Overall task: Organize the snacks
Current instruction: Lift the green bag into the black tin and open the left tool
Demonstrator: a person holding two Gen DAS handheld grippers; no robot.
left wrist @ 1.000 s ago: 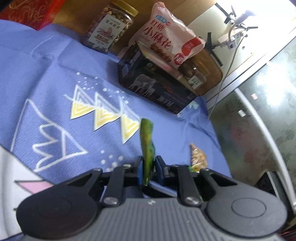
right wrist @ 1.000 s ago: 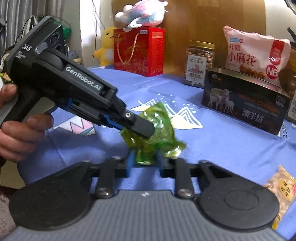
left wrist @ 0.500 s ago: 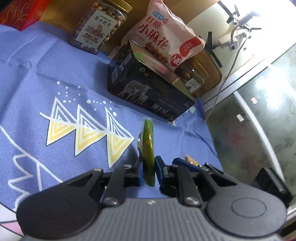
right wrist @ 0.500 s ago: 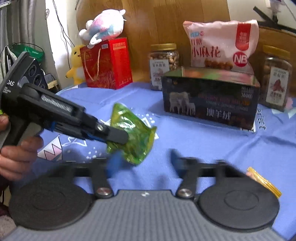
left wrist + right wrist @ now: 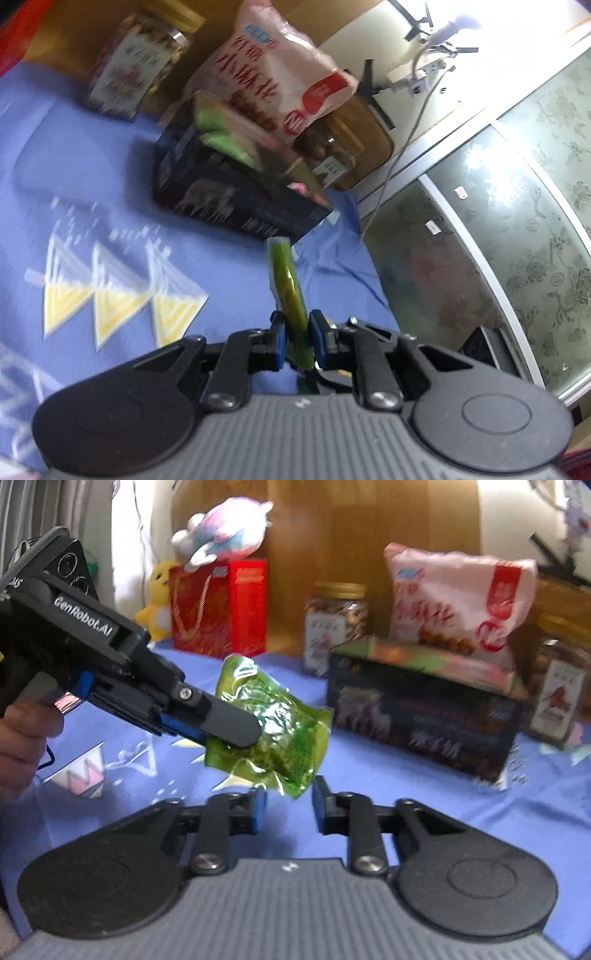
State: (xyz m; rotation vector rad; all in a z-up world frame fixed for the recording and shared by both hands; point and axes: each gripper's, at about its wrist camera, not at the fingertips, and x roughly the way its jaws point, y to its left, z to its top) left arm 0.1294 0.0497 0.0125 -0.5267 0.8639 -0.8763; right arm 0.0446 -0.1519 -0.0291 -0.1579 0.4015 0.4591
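Right wrist view: left gripper (image 5: 236, 734) clamps green snack pouch (image 5: 273, 731) mid-air. Right gripper (image 5: 286, 806) just narrowed, gap visible, empty. Next: drop pouch into dark box (image 5: 424, 716).

Both wrist views face the dark box (image 5: 236, 206) (image 5: 424, 720) closely.

**Surface and material notes**

We log the green packet (image 5: 275, 731) as glossy, crinkled clear film. The left gripper (image 5: 231, 725) is matt black plastic with blue pads and a bright metal screw; the right gripper (image 5: 286, 808) matches, with a ribbed grey matt housing and 2 shiny screws. We see the tablecloth (image 5: 388, 794) as soft matt blue cloth. The dark box (image 5: 424, 723) looks like semi-gloss printed card. The pink bag (image 5: 458, 594) is smooth glossy plastic. The 2 jars, one (image 5: 334, 624), are clear plastic with paper labels. The back panel (image 5: 332, 528) reads as smooth wood, the toy (image 5: 221, 541) as plush.
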